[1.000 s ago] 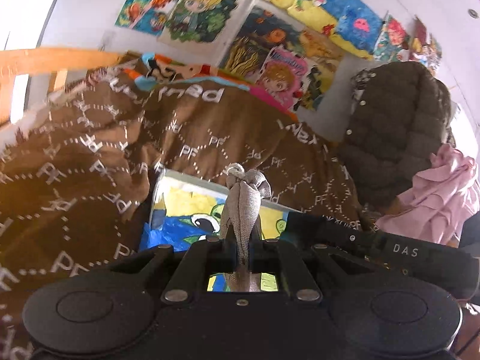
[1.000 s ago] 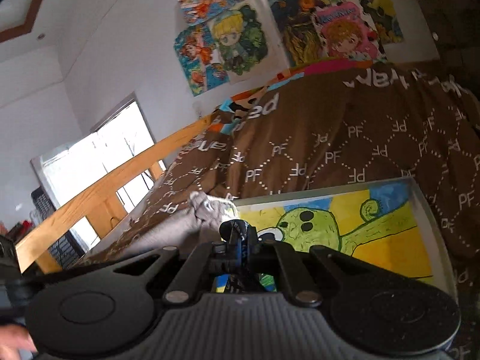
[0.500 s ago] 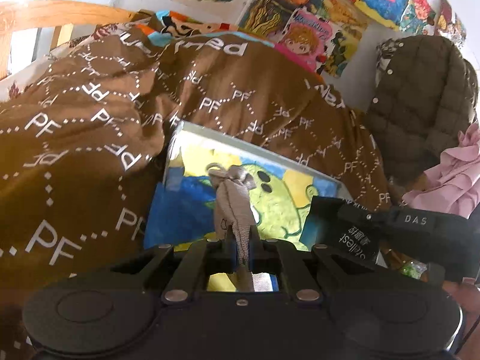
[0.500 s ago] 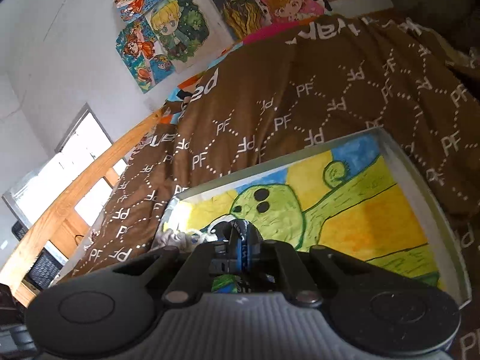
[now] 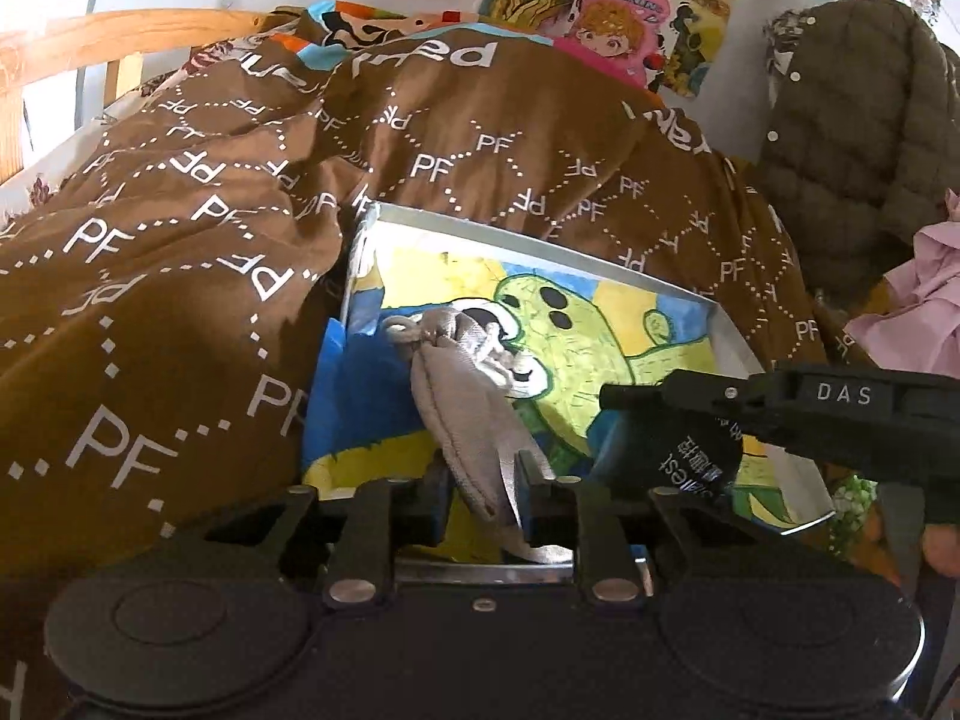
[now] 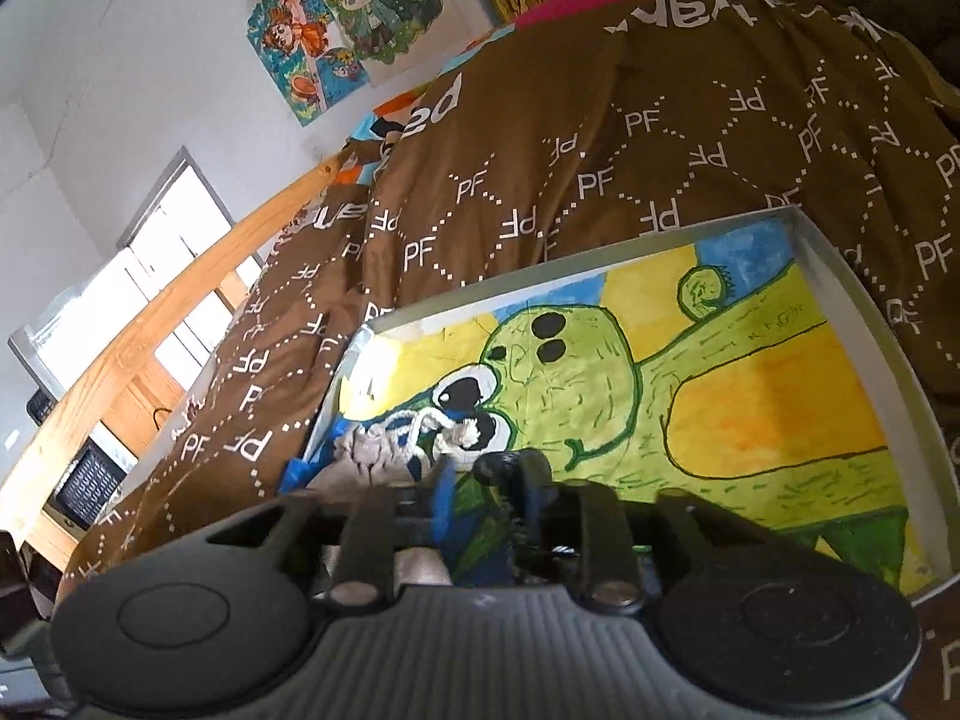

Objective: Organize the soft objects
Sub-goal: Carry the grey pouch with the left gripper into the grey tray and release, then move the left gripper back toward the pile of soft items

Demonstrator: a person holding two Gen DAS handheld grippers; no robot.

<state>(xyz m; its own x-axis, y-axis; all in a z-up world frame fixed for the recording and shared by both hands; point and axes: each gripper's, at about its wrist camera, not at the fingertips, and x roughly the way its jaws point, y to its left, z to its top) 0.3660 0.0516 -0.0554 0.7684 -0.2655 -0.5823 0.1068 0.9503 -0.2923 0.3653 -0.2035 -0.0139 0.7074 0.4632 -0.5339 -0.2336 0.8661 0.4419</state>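
Here the grey cloth pouch [image 5: 462,414] lies in the shallow tray [image 5: 738,348], its drawstring end on the painted green creature and its other end running back between the fingers of the left gripper [image 5: 483,501]. Those jaws are opening, standing a little apart, and the fabric still passes between them; whether the pads still press on it is hard to say, though a gap shows on at least one side. The right gripper [image 6: 480,483] is beside it over the same corner of the tray, its jaws likewise opening and nothing visibly between them (the pouch sits just to the left of its fingers in its own view). Judging by this, the pouch is being let go onto the tray, the place chosen for it, with both grippers lowered close so that it settles rather than drops.

One pouch and one tray are in view. The tray rests on one brown bedspread [image 5: 180,252] printed with letters. Beyond it hang one dark quilted jacket [image 5: 858,120] and one pink garment [image 5: 918,300], perhaps soft things yet to sort. Several cartoon posters [image 6: 372,6] cover the wall.
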